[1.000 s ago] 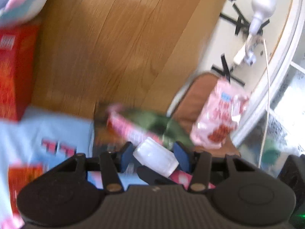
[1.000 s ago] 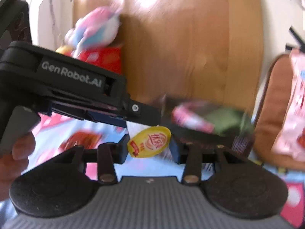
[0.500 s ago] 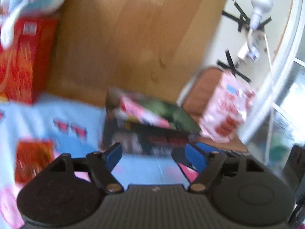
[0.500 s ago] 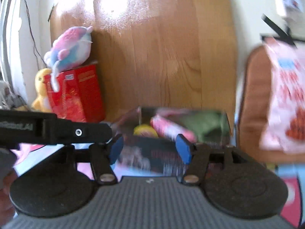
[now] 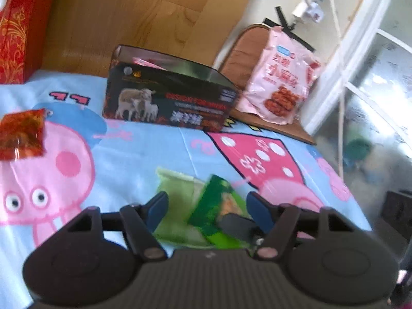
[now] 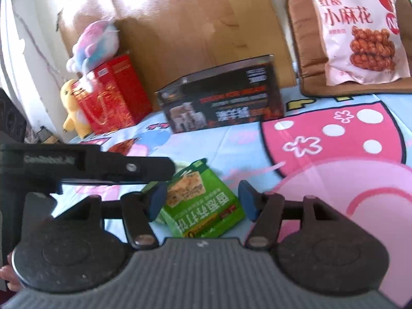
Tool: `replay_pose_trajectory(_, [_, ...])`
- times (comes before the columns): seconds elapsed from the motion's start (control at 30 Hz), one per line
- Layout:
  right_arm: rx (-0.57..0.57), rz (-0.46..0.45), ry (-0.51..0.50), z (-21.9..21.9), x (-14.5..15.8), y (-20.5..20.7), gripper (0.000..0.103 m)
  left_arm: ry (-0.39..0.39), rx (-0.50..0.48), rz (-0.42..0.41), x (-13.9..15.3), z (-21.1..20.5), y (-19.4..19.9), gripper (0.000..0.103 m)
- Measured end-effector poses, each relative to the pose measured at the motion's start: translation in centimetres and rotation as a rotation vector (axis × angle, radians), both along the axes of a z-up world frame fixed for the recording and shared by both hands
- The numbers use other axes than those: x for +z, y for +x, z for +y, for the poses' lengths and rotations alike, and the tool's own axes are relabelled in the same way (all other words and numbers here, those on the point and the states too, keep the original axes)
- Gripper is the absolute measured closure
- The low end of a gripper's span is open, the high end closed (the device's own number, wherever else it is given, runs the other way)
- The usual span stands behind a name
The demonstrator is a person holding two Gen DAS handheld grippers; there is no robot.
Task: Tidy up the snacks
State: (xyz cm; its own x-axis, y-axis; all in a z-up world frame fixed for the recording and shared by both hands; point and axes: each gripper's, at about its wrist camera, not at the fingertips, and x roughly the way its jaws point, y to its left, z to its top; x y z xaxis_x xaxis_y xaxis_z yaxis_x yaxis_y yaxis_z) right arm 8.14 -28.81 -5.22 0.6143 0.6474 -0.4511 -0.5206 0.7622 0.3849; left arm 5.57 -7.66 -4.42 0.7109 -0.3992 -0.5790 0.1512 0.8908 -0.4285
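Both tongs hang low over the same two green packets, and that is the main risk. The left tongs [image 5: 206, 209] stand open with the pale green packet [image 5: 177, 195] and the dark green packet [image 5: 219, 206] both lying between the jaws; their jaws have just closed a little, yet no pad presses on anything. The right tongs [image 6: 200, 200] are open too, straddling the dark green packet [image 6: 200, 203], with the left tool [image 6: 103, 167] reaching across just beside it. If both close now, they may clash or pull at one packet from two sides. The packets overlap, so one pinch could catch two, or only a slippery corner, and the packet could drop short of the box [image 5: 170, 97].

The surface is a printed sheet [image 5: 144, 154], perhaps on a bed, not a table; soft cloth may bunch into a grip.

Hard to read: the left view is blurred, so I cannot tell which packet lies on top. The box holds something pink, mostly hidden by its wall. A red packet [image 5: 22, 134] lies well apart to the left. The pink bag [image 6: 360, 31] leans on a brown cushion [image 6: 306, 59] behind.
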Motion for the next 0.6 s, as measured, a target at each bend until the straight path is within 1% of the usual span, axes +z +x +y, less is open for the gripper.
replay_pose_trajectory(0.07, [0.055,-0.014,0.007,0.6,0.1,-1.1,0.039,-0.016,-0.005,-0.002,0.1,0.5,-0.9,0.037])
replay_pose_trajectory(0.1, [0.093,-0.029,0.001,1.0,0.1,-1.8,0.039,-0.019,-0.002,0.008,0.0,0.8,-1.5,0.035])
replay_pose_trajectory(0.17, [0.171,-0.062,-0.036,2.6,0.2,-3.0,0.039,-0.024,0.020,0.029,-0.4,1.7,-2.7,0.035])
replay_pose_trajectory(0.2, [0.206,-0.087,-0.069,3.7,0.3,-3.8,0.038,-0.028,0.036,0.039,-0.7,2.3,-3.4,0.035])
replay_pose_trajectory(0.27, [0.259,-0.128,-0.125,5.5,0.3,-5.2,0.038,-0.049,0.065,0.057,-1.4,3.8,-4.7,0.037])
replay_pose_trajectory(0.3, [0.282,-0.139,-0.140,6.2,0.3,-5.7,0.038,-0.060,0.078,0.053,-1.4,4.5,-5.3,0.039])
replay_pose_trajectory(0.37, [0.344,-0.127,-0.153,7.5,0.0,-6.7,0.038,-0.062,0.107,0.048,-1.4,5.6,-6.7,0.039])
replay_pose_trajectory(0.43, [0.370,-0.162,-0.176,8.1,0.0,-7.7,0.040,-0.055,0.136,0.034,-1.3,6.6,-7.8,0.039])
replay_pose_trajectory(0.5, [0.353,-0.199,-0.174,7.9,0.3,-8.5,0.037,-0.021,0.173,0.016,-1.1,7.2,-8.8,0.039])
replay_pose_trajectory(0.53, [0.343,-0.200,-0.158,7.6,0.4,-8.7,0.036,-0.001,0.191,0.007,-1.0,7.4,-9.1,0.036])
replay_pose_trajectory(0.6, [0.307,-0.186,-0.119,6.5,0.5,-8.6,0.034,0.040,0.217,-0.009,-0.9,7.6,-9.7,0.035])
